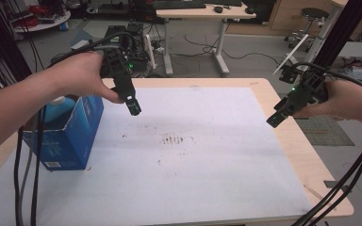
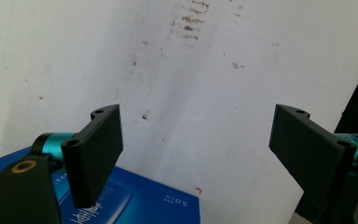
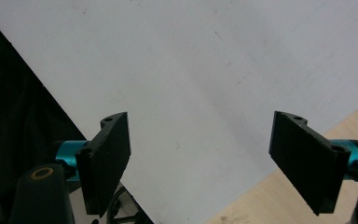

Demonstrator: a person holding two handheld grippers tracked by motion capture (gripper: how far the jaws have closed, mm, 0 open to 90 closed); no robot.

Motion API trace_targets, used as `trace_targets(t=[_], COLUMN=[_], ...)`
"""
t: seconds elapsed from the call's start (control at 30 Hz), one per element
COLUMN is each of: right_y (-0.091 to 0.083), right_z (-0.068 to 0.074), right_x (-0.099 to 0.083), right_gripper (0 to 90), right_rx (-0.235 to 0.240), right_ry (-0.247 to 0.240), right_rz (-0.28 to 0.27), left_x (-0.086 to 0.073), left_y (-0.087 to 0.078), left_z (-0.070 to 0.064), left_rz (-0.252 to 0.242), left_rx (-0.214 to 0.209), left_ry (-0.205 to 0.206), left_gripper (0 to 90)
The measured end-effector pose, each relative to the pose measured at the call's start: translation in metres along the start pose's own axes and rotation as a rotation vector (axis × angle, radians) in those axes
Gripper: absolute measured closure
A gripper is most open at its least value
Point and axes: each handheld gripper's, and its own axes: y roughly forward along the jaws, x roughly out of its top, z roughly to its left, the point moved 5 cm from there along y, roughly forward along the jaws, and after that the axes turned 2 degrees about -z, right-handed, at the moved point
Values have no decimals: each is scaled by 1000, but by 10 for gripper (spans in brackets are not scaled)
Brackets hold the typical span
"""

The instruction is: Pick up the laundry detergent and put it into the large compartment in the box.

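Your blue box [image 1: 68, 136] stands open-topped at the left edge of the surface [image 1: 207, 169], with a pale blue bottle [image 1: 61, 104] poking out of it. Your left claw [image 1: 133, 106] hangs just right of the box, jaws wide apart and empty; in the left gripper view the box [image 2: 135, 200] lies right under its jaws. This looks like the approach, with nothing gripped yet. Next, you likely need to swing the left claw over the box opening and line it up on the bottle. Your right claw [image 1: 274, 117] hovers over the surface's right edge, well apart, also wide open and empty.
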Motion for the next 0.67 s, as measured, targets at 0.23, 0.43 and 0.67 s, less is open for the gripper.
trace_targets(t=[0.23, 0.43, 0.67], right_y=[1, 0, 0], right_z=[-2, -3, -3], right_x=[1, 1, -2], right_gripper=[200, 200, 200], right_rx=[6, 7, 7], right_ry=[-5, -5, -1], right_rz=[-1, -6, -3], left_x=[-1, -1, 0], left_y=[-1, 0, -1], left_z=[1, 0, 0], left_rz=[10, 10, 6], left_rx=[4, 5, 7], left_ry=[-6, -9, -15], left_gripper=[176, 175, 176])
